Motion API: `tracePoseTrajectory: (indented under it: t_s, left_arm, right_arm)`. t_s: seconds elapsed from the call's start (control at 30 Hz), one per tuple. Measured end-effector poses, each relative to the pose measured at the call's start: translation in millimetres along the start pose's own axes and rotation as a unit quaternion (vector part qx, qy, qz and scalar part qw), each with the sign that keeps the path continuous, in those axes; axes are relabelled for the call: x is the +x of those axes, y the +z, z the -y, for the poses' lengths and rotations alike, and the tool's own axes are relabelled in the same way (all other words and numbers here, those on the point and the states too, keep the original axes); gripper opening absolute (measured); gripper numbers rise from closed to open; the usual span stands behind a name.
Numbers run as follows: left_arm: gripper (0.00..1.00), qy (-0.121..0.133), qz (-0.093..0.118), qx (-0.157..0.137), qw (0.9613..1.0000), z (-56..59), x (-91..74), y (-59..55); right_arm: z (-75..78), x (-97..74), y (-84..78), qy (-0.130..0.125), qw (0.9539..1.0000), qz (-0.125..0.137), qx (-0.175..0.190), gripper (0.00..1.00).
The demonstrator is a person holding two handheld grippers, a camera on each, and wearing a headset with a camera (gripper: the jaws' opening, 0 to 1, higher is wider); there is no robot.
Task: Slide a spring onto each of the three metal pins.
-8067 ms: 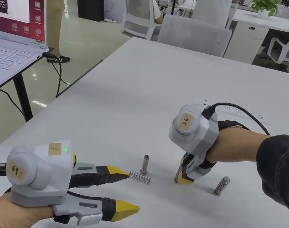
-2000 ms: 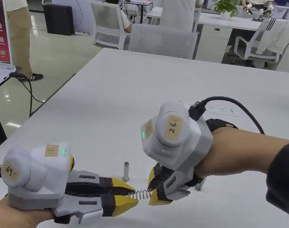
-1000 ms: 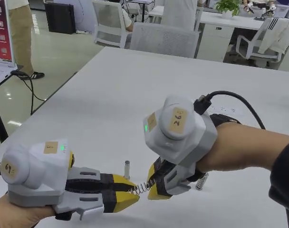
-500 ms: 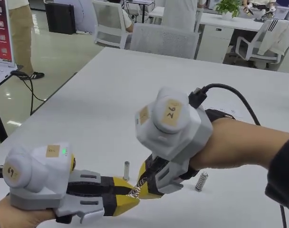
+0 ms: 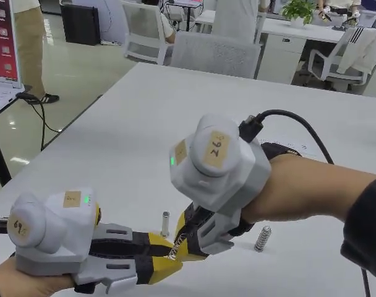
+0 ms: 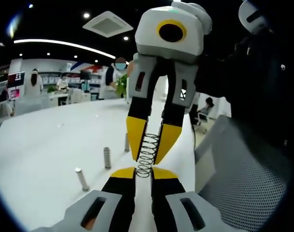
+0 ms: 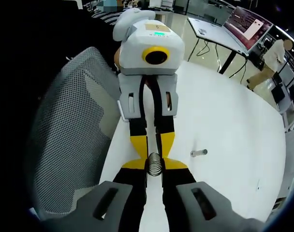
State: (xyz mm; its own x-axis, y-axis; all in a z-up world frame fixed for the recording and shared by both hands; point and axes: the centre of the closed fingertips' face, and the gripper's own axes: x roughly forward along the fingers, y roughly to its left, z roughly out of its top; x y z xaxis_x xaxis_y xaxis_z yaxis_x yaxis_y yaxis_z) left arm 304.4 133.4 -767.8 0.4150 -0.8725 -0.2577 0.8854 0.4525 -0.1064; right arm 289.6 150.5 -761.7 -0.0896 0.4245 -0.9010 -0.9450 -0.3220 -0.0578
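A small steel spring [image 5: 175,246] hangs just above the white table [image 5: 132,136], held between both grippers. My left gripper [image 5: 168,258] comes in from the lower left and is shut on the spring's [image 6: 148,153] lower end. My right gripper [image 5: 183,240] points down at it, its yellow fingers [image 6: 136,136] pinching the other end. In the right gripper view the spring [image 7: 155,164] sits between my right gripper's [image 7: 154,168] tips. A bare metal pin [image 5: 165,223] stands upright just behind the spring. Another spring [image 5: 262,237] stands upright further right.
The left gripper view has three upright pins [image 6: 107,157] in a row on the table. The table's front edge is close below the grippers. A black cable [image 5: 299,124] trails from the right gripper. Mesh chairs [image 5: 213,52] stand beyond the far edge.
Earlier the spring lay on the table and my left gripper was open. Now both grippers hold it, and the right one has moved closer to the left, tilting the spring up.
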Motion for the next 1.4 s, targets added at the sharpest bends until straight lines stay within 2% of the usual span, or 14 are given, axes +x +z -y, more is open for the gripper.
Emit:
tracePoseTrajectory:
  t_s: [0.3,0.63,0.9,1.4]
  left_arm:
    - [0.13,0.009,0.001,-0.002,1.0000,-2.8,-3.3,-0.7]
    - [0.30,0.042,-0.001,-0.012,0.9990,-13.8,-13.1,-7.9]
    - [0.39,0.071,-0.002,-0.015,0.9973,-22.1,-21.4,-13.8]
    - [0.60,0.110,0.003,-0.030,0.9935,-29.6,-30.0,-18.9]
  right_arm:
    - [3.2,1.1,-0.3,-0.004,1.0000,-0.005,-0.004,0.08]
    - [6.6,0.6,-4.7,-0.008,0.9999,-0.011,0.000,0.08]
    - [8.7,0.7,-6.6,-0.010,0.9998,-0.015,-0.001,0.08]
    - [20.3,-5.0,-11.0,-0.020,0.9996,-0.018,0.009,0.08]
